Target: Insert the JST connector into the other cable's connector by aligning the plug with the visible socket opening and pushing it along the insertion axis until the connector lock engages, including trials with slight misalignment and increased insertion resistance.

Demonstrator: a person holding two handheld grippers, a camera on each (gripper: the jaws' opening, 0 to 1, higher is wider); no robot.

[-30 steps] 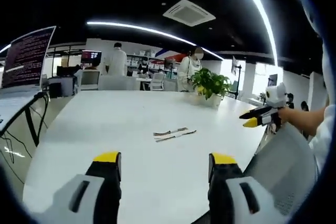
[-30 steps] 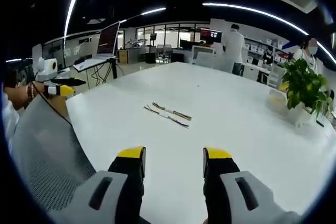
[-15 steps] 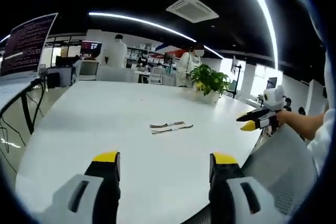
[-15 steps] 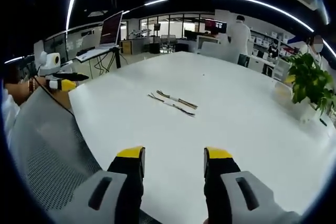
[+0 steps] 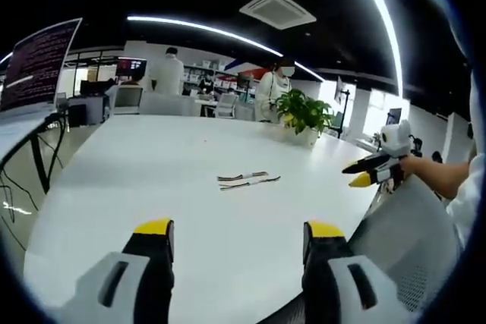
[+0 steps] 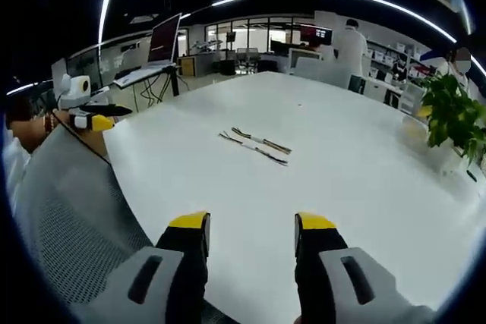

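Ahead of my tongs: two thin cables (image 5: 248, 180) lie flat on the white table (image 5: 152, 187), side by side and nearly touching, well out past both pairs of tips.
Left tongs (image 5: 238, 242): open and holding nothing, up over the near edge of the table.
Right tongs (image 6: 251, 234): open too, holding nothing, with the cables (image 6: 255, 146) straight ahead and a bit to the left.
Why so: I think I hold both tongs wide and back so I can come down on one cable with each. Nothing is picked up yet, so the job has not really begun.
Plugs: too small to see which end has the plug or the socket.
Beside my tongs: a grey mesh chair back (image 6: 68, 210) sits close on the left of my right tongs, at the table edge.
Far past the cables: a green plant in a pot (image 5: 304, 119) stands on the table, well apart from them.
Further off: a screen (image 5: 38, 73) on a stand and people in white coats (image 5: 167, 85).
In the way: nothing lies between my tongs and the cables.
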